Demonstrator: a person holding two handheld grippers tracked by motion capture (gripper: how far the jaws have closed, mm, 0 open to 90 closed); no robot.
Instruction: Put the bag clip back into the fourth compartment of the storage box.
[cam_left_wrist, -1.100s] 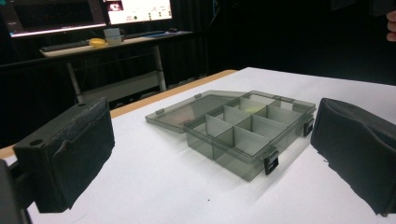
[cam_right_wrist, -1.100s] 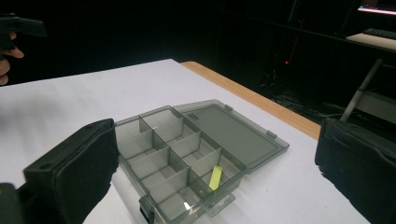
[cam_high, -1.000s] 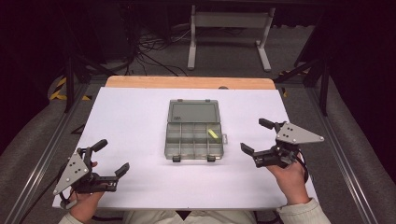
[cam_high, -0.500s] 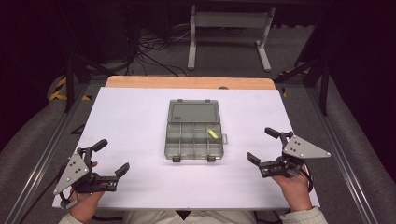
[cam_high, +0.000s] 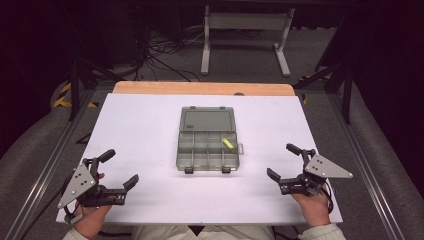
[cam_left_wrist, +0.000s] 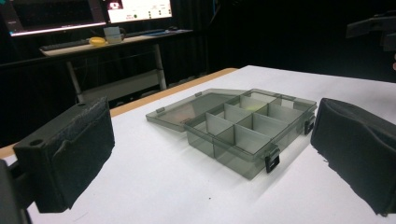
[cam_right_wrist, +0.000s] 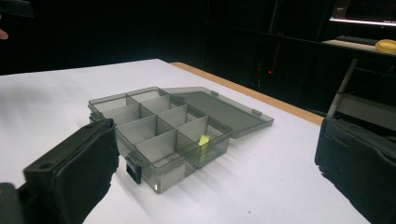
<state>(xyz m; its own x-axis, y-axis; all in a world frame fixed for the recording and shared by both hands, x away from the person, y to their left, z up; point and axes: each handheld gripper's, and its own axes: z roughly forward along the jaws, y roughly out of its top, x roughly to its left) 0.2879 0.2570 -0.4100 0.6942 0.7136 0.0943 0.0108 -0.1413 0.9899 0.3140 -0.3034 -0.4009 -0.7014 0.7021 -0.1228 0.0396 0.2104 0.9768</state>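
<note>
Lying at mid-frame in the high view: one box (cam_high: 207, 140), smoky clear plastic, lid (cam_high: 207, 120) folded flat toward the top of the frame. Compartments: eight, in two rows of four. Latches on its lower edge: two, black. Contents: one yellow piece (cam_high: 228, 143), in the right-hand end compartment of the upper row; in the right gripper view it sits in the box's corner cell (cam_right_wrist: 203, 140), next to the lid hinge.

Grippers: two. Left gripper (cam_high: 116, 171) at lower left of the high view, jaws spread wide, nothing between them. Right gripper (cam_high: 284, 162) at lower right, jaws likewise spread and empty. Each is held in one hand (cam_high: 312, 205) coming up from the bottom edge.

Table (cam_high: 145, 125): one, white top, with a wooden strip (cam_high: 200, 88) along its upper edge. Bare white surface lies on all four sides of the box; both grippers are well apart from it, near the table's lower corners.
</note>
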